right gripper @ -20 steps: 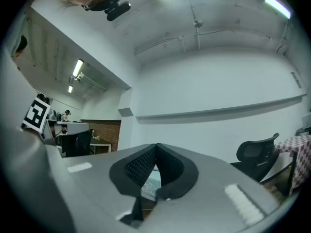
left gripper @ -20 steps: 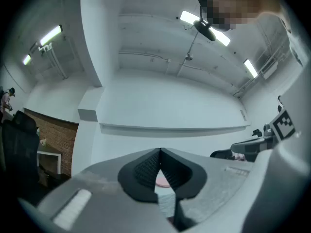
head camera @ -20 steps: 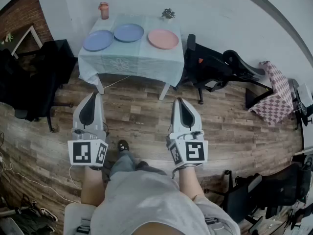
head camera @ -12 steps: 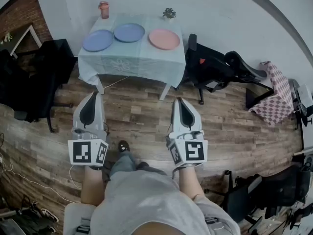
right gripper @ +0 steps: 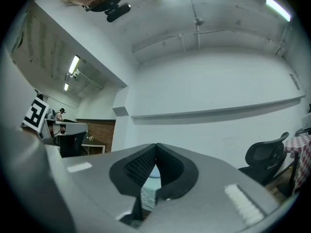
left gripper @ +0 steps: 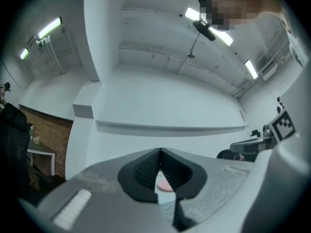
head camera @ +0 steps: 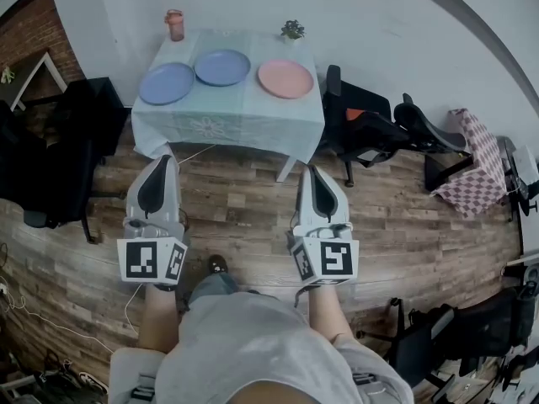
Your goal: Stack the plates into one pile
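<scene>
Three plates lie side by side on a small table (head camera: 227, 120) with a pale green cloth: a lavender plate (head camera: 167, 83) at the left, a blue plate (head camera: 222, 67) in the middle, a pink plate (head camera: 285, 78) at the right. My left gripper (head camera: 161, 163) and right gripper (head camera: 310, 173) hang over the wooden floor, well short of the table, both shut and empty. In the left gripper view the pink plate (left gripper: 165, 186) shows through the closed jaws. The right gripper view shows a corner of the table (right gripper: 149, 192) and a plate edge.
An orange cup (head camera: 174, 24) and a small potted plant (head camera: 292, 29) stand at the table's back edge. Black office chairs (head camera: 370, 129) crowd the table's right side, a dark chair (head camera: 59, 154) its left. A checked cloth (head camera: 472, 162) lies at the far right.
The table and plates sit slightly lower and larger in the head view, so I have moved a little toward them. Both grippers hold the same pose.
</scene>
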A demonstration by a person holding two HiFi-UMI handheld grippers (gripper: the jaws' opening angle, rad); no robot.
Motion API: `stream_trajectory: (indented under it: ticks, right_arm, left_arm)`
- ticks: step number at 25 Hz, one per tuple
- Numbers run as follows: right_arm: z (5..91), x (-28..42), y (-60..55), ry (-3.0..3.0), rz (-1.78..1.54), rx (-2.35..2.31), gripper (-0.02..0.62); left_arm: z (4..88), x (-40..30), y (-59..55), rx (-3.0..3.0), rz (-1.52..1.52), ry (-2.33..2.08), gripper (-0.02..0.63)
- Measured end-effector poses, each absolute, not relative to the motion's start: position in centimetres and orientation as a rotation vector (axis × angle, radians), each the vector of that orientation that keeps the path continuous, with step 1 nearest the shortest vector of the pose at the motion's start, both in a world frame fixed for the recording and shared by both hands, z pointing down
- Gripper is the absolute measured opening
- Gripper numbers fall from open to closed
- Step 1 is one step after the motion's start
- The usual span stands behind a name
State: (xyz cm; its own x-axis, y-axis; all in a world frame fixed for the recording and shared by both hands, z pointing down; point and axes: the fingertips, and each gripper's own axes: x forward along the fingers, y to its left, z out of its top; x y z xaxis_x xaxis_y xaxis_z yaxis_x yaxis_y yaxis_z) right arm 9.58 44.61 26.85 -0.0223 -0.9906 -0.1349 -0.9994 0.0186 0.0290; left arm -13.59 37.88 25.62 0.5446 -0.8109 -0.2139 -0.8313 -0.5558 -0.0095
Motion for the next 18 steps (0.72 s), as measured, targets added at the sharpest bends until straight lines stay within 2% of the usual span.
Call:
stream_trajectory:
  ticks: [18]
  right_arm:
    - [27.1,7.4,32.0,2.131,0.164,-2.18,0.002]
  left_arm:
    - [25.6,-15.3,24.1,-2.708,0.296,1.343,0.006]
